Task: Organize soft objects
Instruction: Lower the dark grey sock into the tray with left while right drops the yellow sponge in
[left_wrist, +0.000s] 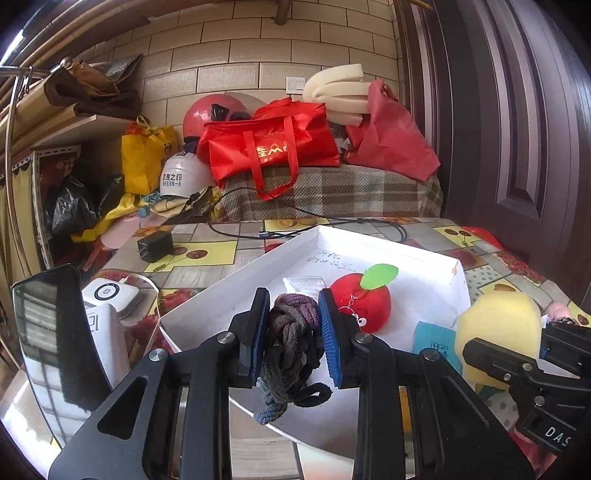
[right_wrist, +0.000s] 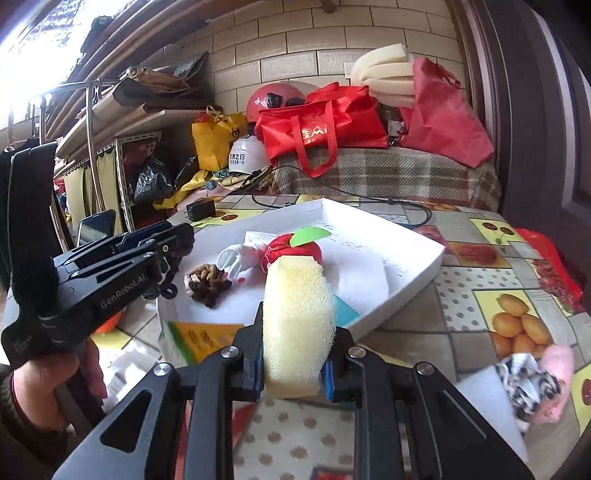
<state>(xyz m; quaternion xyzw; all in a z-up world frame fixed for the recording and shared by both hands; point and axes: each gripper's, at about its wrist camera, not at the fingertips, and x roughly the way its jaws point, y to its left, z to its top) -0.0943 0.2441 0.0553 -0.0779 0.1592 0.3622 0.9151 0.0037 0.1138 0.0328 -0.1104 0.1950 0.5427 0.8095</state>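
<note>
Daylight is flooding in from the upper left, blowing out that corner in the right wrist view; both fisheye frames are bending the brick wall (left_wrist: 236, 55) and door (left_wrist: 517, 129) at the edges; the white tray (right_wrist: 406, 240) is glaring slightly; black vignetting is ringing the corners.

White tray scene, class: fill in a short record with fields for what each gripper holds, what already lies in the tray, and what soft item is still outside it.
left gripper: shut on a dark knotted cord bundle, over the near end of the white tray
right gripper: shut on a yellow sponge, near the tray's front edge
in tray: red plush apple, brown knotted cord, clear plastic packet
outside tray: pink and patterned cloth on the tablecloth
</note>
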